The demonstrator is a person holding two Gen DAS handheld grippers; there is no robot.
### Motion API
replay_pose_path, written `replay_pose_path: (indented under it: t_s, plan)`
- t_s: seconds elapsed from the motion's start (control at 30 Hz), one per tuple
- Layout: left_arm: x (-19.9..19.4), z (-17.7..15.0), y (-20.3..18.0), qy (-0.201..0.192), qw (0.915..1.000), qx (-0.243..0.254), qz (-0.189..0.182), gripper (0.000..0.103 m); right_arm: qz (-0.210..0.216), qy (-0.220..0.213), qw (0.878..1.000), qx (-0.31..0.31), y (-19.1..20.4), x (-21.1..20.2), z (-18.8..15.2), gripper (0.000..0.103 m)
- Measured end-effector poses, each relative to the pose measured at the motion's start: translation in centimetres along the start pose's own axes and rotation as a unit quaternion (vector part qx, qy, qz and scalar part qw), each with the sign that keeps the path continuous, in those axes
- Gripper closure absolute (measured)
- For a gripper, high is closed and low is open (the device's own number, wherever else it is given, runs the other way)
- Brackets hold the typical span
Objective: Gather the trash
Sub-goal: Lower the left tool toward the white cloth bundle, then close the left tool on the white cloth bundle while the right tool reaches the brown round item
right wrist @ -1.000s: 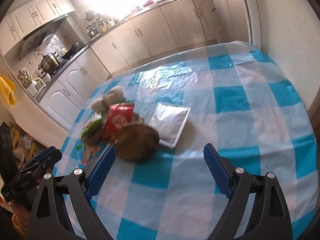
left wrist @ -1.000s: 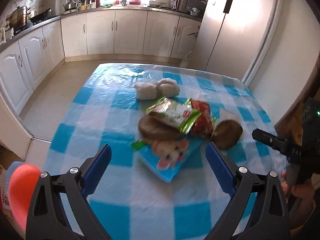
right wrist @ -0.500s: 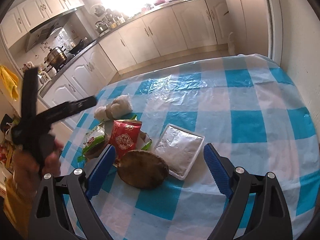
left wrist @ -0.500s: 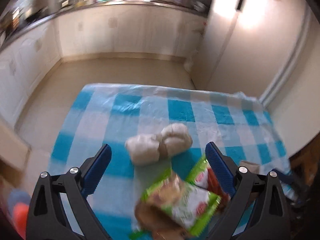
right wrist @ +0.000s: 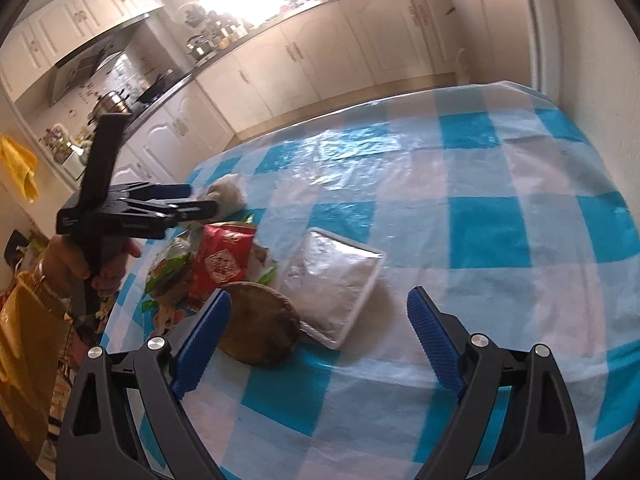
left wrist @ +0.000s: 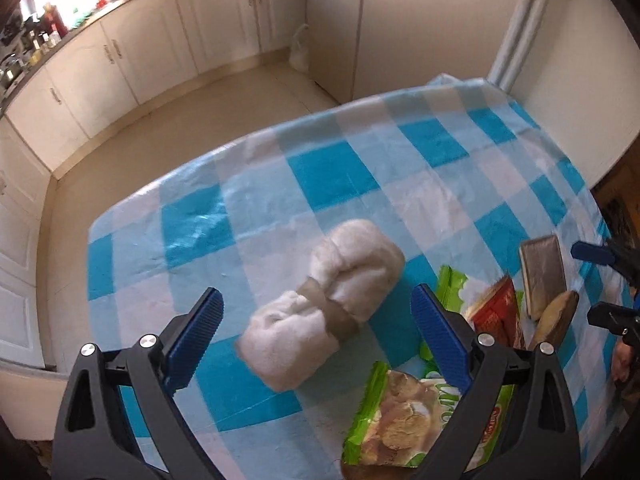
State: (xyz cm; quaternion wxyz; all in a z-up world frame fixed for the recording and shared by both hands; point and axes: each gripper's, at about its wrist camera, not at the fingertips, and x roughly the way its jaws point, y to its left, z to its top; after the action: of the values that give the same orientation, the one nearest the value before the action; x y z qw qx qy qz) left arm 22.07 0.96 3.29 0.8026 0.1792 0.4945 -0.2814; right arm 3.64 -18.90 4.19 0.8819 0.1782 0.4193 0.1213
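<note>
A white wad of tissue with a brown band (left wrist: 320, 312) lies on the blue-and-white checked tablecloth (left wrist: 320, 176). My left gripper (left wrist: 315, 292) hangs open over it, the wad showing between its blue pads without touching them. In the right wrist view the left gripper (right wrist: 202, 199) reaches the wad (right wrist: 230, 196) from the left. My right gripper (right wrist: 319, 296) is open and holds nothing, just short of a brown round disc (right wrist: 256, 328) and a silver foil pack (right wrist: 336, 276). A red packet (right wrist: 222, 264) and a green wrapper (right wrist: 168, 268) lie piled beside them.
A blue cartoon-printed pack (right wrist: 160, 316) lies under the pile at the table's near-left edge. A hand (right wrist: 108, 268) with a yellow sleeve holds the left gripper. Kitchen cabinets (left wrist: 132, 60) and bare floor (left wrist: 224, 104) lie beyond the table. A white bag (left wrist: 300, 48) stands on the floor.
My left gripper has travelled forward over the pile to the white wad and rolled, tilting the view. The right gripper has crept a little closer to the brown disc. Both stay open.
</note>
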Motion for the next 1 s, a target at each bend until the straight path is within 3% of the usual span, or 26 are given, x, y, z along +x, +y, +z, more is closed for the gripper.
replay_pose_path:
  t_s: [0.17, 0.23, 0.3, 0.37, 0.43, 0.53, 0.63, 0.73, 0.9, 0.97, 1.0]
  plan:
    - [1.1, -0.2, -1.3, 0.000, 0.9998, 0.022, 0.001, 0.009, 0.000, 0.000, 1.000, -0.010, 0.7, 0.6, 0.6, 0.014]
    - [1.2, -0.3, -1.0, -0.004, 0.9999, 0.009, 0.005, 0.017, 0.006, -0.003, 1.000, -0.008, 0.6, 0.7, 0.8, 0.014]
    - [1.4, -0.5, -0.6, -0.002, 0.9999, -0.006, 0.015, 0.034, 0.014, -0.007, 1.000, -0.018, 1.1, 0.7, 0.9, 0.014]
    - [1.3, -0.7, -0.2, -0.009, 0.9996, -0.024, 0.014, 0.040, 0.016, -0.009, 0.999, -0.039, 1.9, 0.9, 0.9, 0.014]
    - [1.2, -0.9, -0.1, -0.011, 0.9994, -0.029, 0.014, 0.042, 0.020, -0.006, 0.999, -0.048, 2.4, 1.2, 0.7, 0.015]
    - [0.9, -1.5, -0.4, -0.013, 0.9994, -0.027, 0.019, 0.044, 0.025, 0.000, 0.998, -0.062, 3.0, 1.5, 0.4, 0.026]
    - [0.7, -1.7, -0.9, -0.015, 0.9993, -0.034, 0.011, 0.045, 0.027, 0.009, 0.997, -0.071, 3.3, 1.7, 0.0, 0.030]
    - [0.4, -2.3, -1.7, -0.015, 0.9994, -0.032, 0.004, 0.045, 0.031, 0.023, 0.996, -0.081, 3.8, 2.0, -0.6, 0.030]
    - [-0.4, -3.6, -3.2, -0.018, 0.9993, -0.034, -0.002, 0.046, 0.002, 0.026, 0.992, -0.122, 5.4, 2.0, -1.7, 0.031]
    - [-0.7, -4.2, -3.5, -0.021, 0.9991, -0.038, -0.004, 0.046, -0.013, 0.024, 0.991, -0.134, 5.6, 1.9, -2.1, 0.047]
    - [-0.9, -4.6, -3.7, -0.022, 0.9990, -0.038, -0.004, 0.046, -0.015, 0.026, 0.991, -0.132, 5.5, 1.9, -2.3, 0.050]
